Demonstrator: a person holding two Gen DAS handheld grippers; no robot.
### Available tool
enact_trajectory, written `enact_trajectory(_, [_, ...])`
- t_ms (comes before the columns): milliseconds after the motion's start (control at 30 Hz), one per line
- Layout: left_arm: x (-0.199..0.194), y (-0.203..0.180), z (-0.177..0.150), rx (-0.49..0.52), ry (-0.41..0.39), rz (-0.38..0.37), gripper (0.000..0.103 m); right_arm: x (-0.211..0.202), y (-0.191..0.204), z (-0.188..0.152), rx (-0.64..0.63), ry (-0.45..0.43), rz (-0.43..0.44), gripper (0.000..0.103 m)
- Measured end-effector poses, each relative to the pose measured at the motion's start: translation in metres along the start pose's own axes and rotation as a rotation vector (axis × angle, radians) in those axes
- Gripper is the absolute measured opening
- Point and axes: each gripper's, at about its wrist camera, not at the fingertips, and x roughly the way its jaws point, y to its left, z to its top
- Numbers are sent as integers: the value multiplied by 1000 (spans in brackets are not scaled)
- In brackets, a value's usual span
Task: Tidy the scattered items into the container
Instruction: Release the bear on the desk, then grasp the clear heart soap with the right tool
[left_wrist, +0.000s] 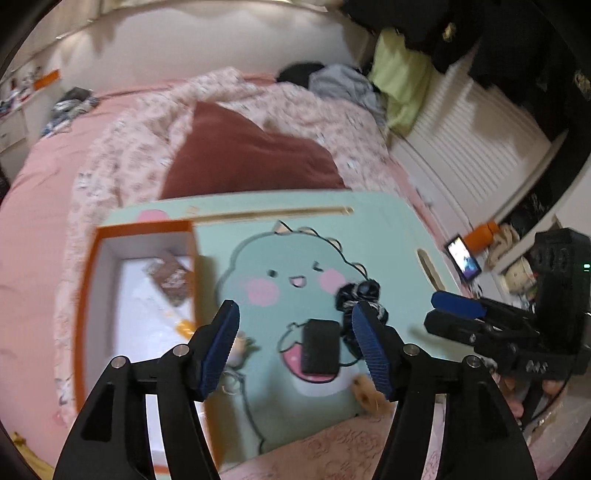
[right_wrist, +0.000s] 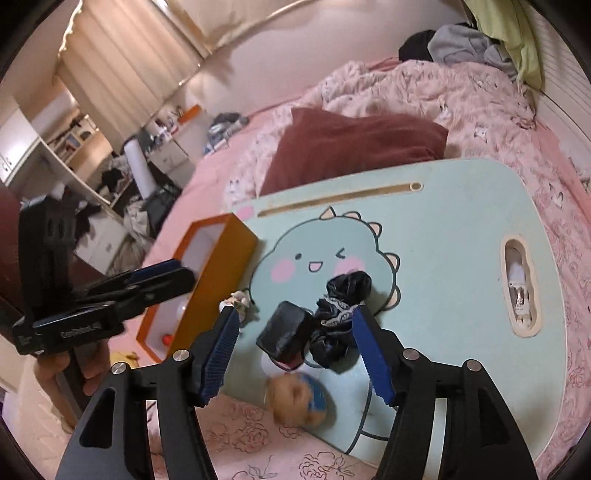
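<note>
The orange box (left_wrist: 88, 295) sits at the left edge of the mint worktop (left_wrist: 388, 229) on the bed (left_wrist: 33, 206), a brown packet (left_wrist: 171, 278) inside. A black case (left_wrist: 320, 345), a dark scrunchie (left_wrist: 360, 291) and a small plush toy (right_wrist: 295, 397) lie on the worktop. The left tool (left_wrist: 295, 345) and right tool (right_wrist: 295, 350) are both open, holding nothing.

Right tool (right_wrist: 293, 350): jaws apart, empty, lower centre.
Black case (right_wrist: 282, 334): between the jaws, on the bench (right_wrist: 461, 240).
Orange box (right_wrist: 218, 273): centre left.
Left tool (right_wrist: 162, 282): left edge.
</note>
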Motion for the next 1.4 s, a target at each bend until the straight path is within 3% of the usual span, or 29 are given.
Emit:
enact_trajectory(300, [-65, 37, -47, -69, -173, 71, 64, 7, 15, -3, 36, -15, 38, 64])
enact_trajectory(400, [-81, 63, -70, -194, -232, 86, 64, 13, 37, -7, 8, 9, 72, 64])
enact_trajectory(467, [-88, 82, -85, -292, -265, 33, 68, 21, 65, -8, -61, 44, 62, 64])
enact_trajectory(533, [-89, 93, -95, -312, -264, 16, 69, 36, 101, -8, -174, 93, 47, 63])
enact_trajectory(767, [-115, 135, -120, -438, -353, 87, 70, 130, 208, -4, -448, 366, 0, 61])
enact_trajectory(900, [-129, 153, -133, -474, -386, 102, 70, 197, 251, -14, -616, 447, -94, 54])
enact_trajectory(933, [-130, 158, -136, -487, -390, 107, 70, 214, 258, -18, -658, 468, -124, 47])
enact_trajectory(967, [-131, 163, -139, -501, -393, 116, 70, 229, 261, -20, -692, 490, -150, 42])
enact_trajectory(1033, [-128, 171, -142, -519, -391, 122, 70, 258, 262, -26, -748, 554, -210, 21])
enact_trajectory(1067, [-128, 175, -144, -523, -389, 112, 70, 268, 259, -28, -757, 581, -226, 19])
enact_trajectory(1200, [-128, 186, -150, -542, -390, 87, 70, 286, 253, -22, -726, 626, -144, 19])
enact_trajectory(1400, [-131, 187, -156, -540, -389, 80, 70, 297, 248, -19, -715, 640, -115, 35])
